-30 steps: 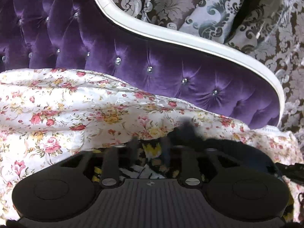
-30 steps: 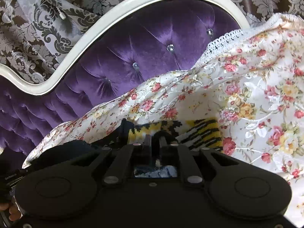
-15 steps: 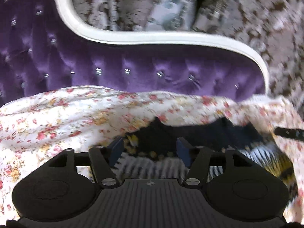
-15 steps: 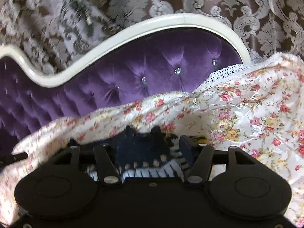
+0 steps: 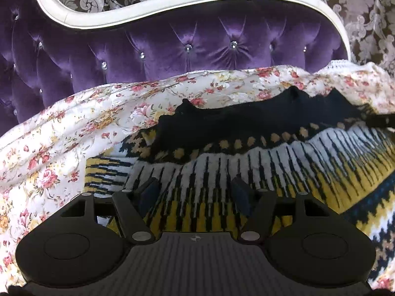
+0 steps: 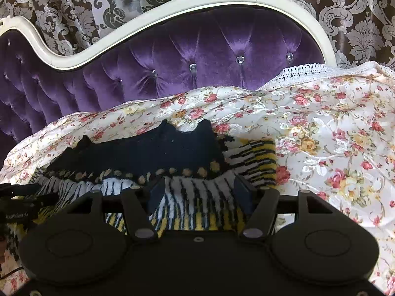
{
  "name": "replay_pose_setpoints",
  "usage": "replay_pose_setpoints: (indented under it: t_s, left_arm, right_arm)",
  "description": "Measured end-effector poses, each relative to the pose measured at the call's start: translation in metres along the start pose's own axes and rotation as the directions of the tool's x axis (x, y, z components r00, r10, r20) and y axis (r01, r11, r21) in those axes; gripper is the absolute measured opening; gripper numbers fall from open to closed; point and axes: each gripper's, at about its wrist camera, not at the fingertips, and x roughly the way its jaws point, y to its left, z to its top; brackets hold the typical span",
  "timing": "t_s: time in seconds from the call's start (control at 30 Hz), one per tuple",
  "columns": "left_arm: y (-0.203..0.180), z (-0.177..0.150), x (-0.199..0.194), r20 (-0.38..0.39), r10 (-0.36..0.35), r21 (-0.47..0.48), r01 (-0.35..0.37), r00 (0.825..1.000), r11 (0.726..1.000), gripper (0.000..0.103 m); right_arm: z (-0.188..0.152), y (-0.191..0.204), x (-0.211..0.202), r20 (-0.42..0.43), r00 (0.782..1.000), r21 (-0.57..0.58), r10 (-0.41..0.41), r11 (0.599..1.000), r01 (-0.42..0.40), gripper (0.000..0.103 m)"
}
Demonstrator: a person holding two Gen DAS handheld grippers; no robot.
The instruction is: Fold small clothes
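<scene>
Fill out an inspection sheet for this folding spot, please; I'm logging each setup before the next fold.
Surface: floral bedspread with a lace edge, wrinkled, covering the bed.
Job's things: one patterned knit garment, dark band at the top, white, black and yellow stripes below, lying spread across the bedspread.
Clutter: nothing seen.
Grippers: left gripper open, jaws just opened, stripes showing between the pads, not pinched; right gripper open likewise, just opened over the same garment.
Cables: a thin dark cord at the right view's lower left edge.
Surroundings: purple tufted headboard with a white frame; damask-patterned backdrop behind.
</scene>
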Motion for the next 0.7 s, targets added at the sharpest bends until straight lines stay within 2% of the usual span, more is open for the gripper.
replay_pose_setpoints:
  t_s: [0.1,0.47,0.57,0.63,0.67,0.7]
  left_arm:
    - [0.003,-0.001,0.003,-0.005,-0.009,-0.015,0.009,1.0,1.0,0.064]
    - [0.0,-0.004,0.003,0.004,-0.003,-0.021,0.003,1.0,1.0,0.065]
    - [0.001,-0.004,0.003,0.003,-0.004,-0.021,0.004,1.0,1.0,0.065]
    - [0.001,-0.003,0.003,0.0,-0.005,-0.021,0.005,1.0,1.0,0.065]
    - [0.001,-0.003,0.003,0.0,-0.006,-0.022,0.006,1.0,1.0,0.065]
    - [0.002,-0.003,0.003,0.001,-0.007,-0.021,0.007,1.0,1.0,0.065]
  right_arm:
    - [0.005,-0.003,0.005,0.004,1.0,0.006,-0.01,1.0,0.01,0.072]
    - [0.011,-0.005,0.032,-0.051,0.998,-0.01,-0.029,1.0,0.028,0.07]
    - [0.011,0.001,0.033,-0.058,0.997,-0.052,-0.045,0.998,0.042,0.054]
    - [0.011,0.006,0.032,-0.055,0.997,-0.089,-0.054,0.995,0.049,0.039]
    - [0.012,0.009,0.032,-0.056,0.997,-0.103,-0.055,0.993,0.049,0.024]
    - [0.012,0.013,0.032,-0.056,0.997,-0.122,-0.059,0.991,0.052,0.016]
